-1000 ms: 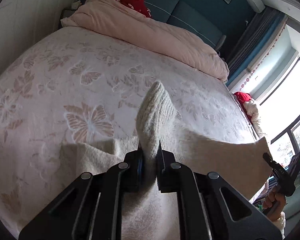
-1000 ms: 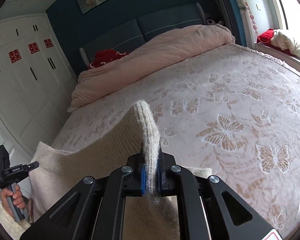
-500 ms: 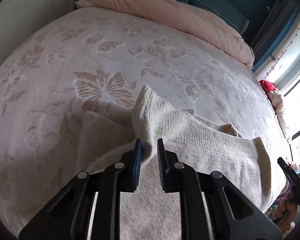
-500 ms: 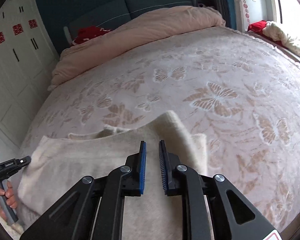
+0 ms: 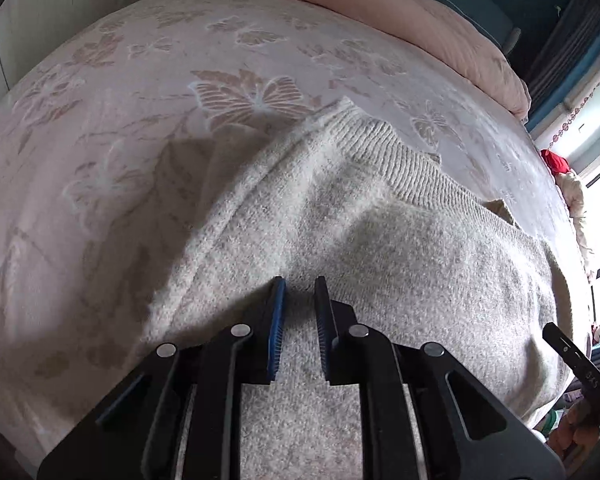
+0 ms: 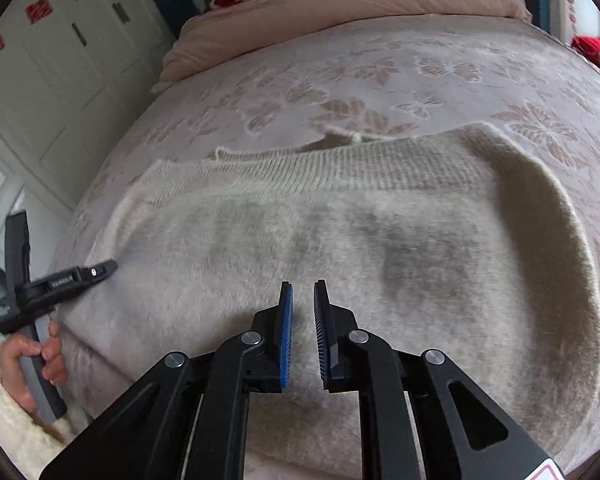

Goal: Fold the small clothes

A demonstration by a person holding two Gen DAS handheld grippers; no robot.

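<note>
Both tongs are empty. The left gripper [image 5: 299, 292] shows a narrow gap with nothing in it, and the right gripper's [image 6: 302, 296] jaws are closing on air. The sweater [image 5: 380, 220] lies spread on the bed [image 5: 100, 120], filling the lower half of both frames, ribbed edge toward the top. My guess is it's laid flat near the bed's edge so every side is reachable, with the tips hovering low to pick a pinch spot.
</note>
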